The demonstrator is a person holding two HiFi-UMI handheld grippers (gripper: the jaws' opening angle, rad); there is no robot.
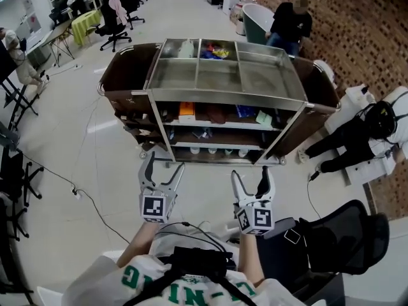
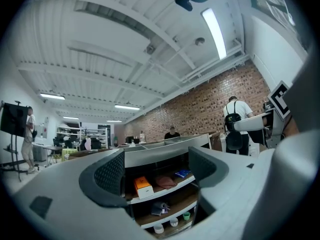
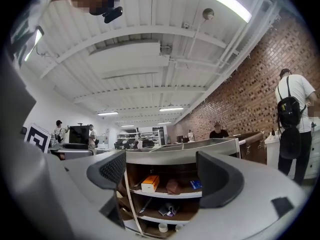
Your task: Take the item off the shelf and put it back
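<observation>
A metal shelf cart stands on the floor ahead of me. On its upper shelf lie an orange and white box, a dark brown lump, a blue packet and a green item. The box shows between the jaws in both gripper views. My left gripper and right gripper hang side by side in front of the cart, well short of it. Both stand open with nothing between their fingers.
A lower shelf holds a crumpled cloth, and several small cups sit on the bottom level. A black office chair is close at my right. A cable runs over the floor at left. A seated person is behind the cart.
</observation>
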